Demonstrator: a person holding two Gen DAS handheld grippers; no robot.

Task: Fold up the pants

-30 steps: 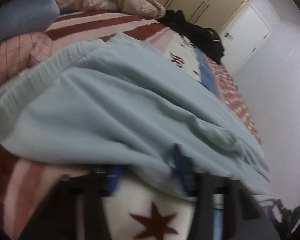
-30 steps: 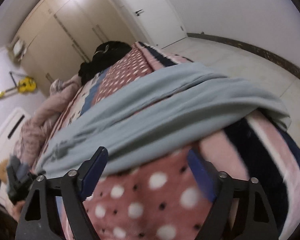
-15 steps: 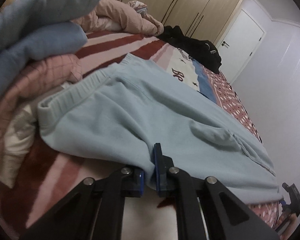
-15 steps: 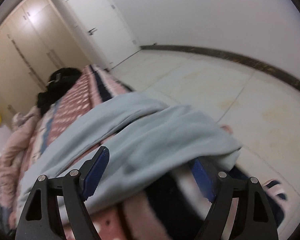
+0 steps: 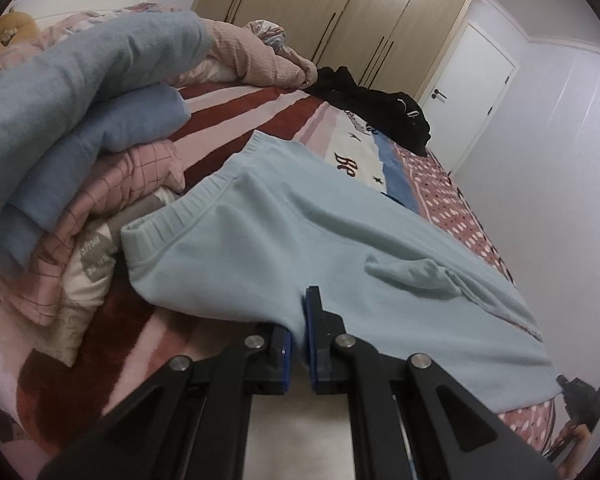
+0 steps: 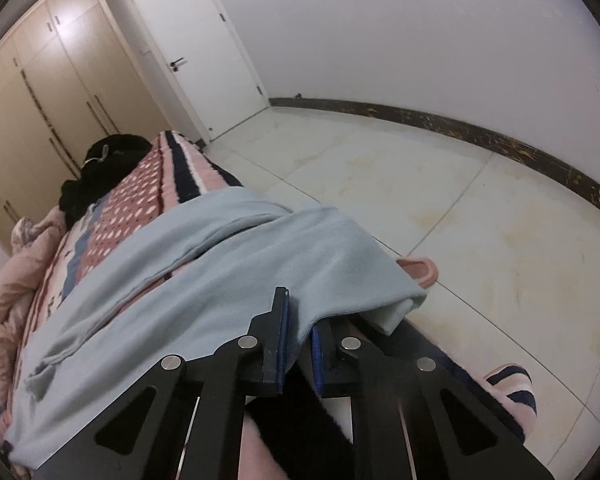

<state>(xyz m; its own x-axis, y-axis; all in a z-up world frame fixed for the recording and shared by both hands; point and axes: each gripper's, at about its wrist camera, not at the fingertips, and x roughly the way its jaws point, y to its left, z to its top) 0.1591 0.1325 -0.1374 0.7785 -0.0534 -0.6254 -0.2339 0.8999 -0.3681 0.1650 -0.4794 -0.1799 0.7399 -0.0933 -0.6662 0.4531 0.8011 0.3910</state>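
Observation:
Light blue pants [image 5: 300, 236] lie spread along a patterned bedspread [image 5: 236, 120], ribbed waistband at the left. My left gripper [image 5: 298, 332] is shut on the near edge of the pants below the waistband. In the right wrist view the leg end of the pants [image 6: 236, 276] drapes over the bed's foot edge. My right gripper [image 6: 300, 328] is shut on the near edge of the leg there. The other gripper shows small at the lower right of the left wrist view [image 5: 584, 400].
A pile of folded blue and pink clothes [image 5: 72, 128] sits left of the waistband. A black garment [image 5: 376, 108] lies at the far side of the bed. Pink slippers [image 6: 420, 270] lie on the tiled floor [image 6: 480, 200]. Wardrobes [image 5: 340, 20] and a white door [image 6: 196, 44] stand behind.
Both grippers have closed on the near edge of the pants: the left at the waist end, the right at the leg end. Both views have pulled back slightly.

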